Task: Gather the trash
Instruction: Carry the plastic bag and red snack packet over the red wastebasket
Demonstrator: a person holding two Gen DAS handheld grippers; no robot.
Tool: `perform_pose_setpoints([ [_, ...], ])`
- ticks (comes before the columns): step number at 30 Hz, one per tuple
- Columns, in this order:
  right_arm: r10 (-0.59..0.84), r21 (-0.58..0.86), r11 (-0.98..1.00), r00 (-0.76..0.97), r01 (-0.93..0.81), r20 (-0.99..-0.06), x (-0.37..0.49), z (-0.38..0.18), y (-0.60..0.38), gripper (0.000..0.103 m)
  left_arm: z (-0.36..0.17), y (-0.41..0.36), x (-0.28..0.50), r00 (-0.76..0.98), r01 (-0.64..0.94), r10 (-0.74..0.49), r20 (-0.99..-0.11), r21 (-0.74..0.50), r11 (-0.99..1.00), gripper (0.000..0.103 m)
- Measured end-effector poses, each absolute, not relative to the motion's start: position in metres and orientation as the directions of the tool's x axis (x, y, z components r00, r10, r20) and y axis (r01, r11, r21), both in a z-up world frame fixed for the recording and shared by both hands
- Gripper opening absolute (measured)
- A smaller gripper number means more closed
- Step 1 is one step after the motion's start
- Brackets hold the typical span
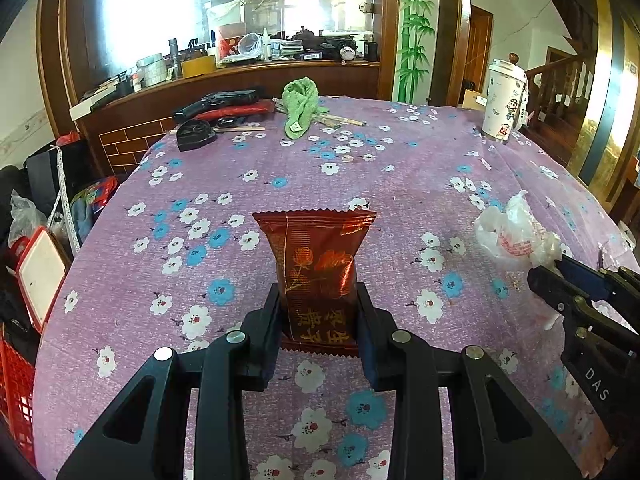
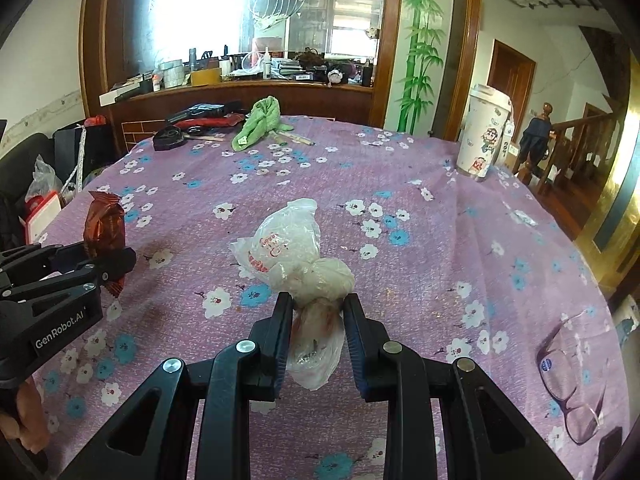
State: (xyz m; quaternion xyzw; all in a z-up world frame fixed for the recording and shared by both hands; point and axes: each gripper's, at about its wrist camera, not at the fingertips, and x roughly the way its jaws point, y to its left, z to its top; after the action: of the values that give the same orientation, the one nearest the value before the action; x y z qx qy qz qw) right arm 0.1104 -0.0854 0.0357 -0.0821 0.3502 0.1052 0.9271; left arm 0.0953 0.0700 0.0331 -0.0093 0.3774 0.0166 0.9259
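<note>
A dark red foil snack wrapper (image 1: 318, 268) with gold flower print stands upright between the pads of my left gripper (image 1: 319, 300), which is shut on its lower half. The same wrapper (image 2: 105, 228) shows at the left of the right wrist view, held above the cloth by the left gripper (image 2: 108, 264). My right gripper (image 2: 316, 304) is shut on a crumpled clear plastic bag (image 2: 294, 240) with red print, pinched at its knotted neck. That bag (image 1: 516, 232) and the right gripper (image 1: 554, 268) appear at the right edge of the left wrist view.
A purple flowered tablecloth (image 2: 420, 248) covers the table. A white cartoon cup (image 2: 482, 132) stands far right, a green rag (image 2: 260, 122) and dark items (image 1: 200, 128) lie at the far edge. Eyeglasses (image 2: 568, 384) rest near right. Red baskets (image 1: 16, 392) sit off the left side.
</note>
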Motion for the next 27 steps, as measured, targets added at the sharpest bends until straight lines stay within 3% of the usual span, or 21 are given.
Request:
perform_pose_setpoints([
  [27, 0.114, -0.113, 0.963, 0.746, -0.246, -0.657, 0.1075, 0.038, -0.0831, 0.028, 0.0322, 0.0688, 0.0952, 0.717, -0.042, 0.026, -0.697, -0.006, 0.999, 0.032],
])
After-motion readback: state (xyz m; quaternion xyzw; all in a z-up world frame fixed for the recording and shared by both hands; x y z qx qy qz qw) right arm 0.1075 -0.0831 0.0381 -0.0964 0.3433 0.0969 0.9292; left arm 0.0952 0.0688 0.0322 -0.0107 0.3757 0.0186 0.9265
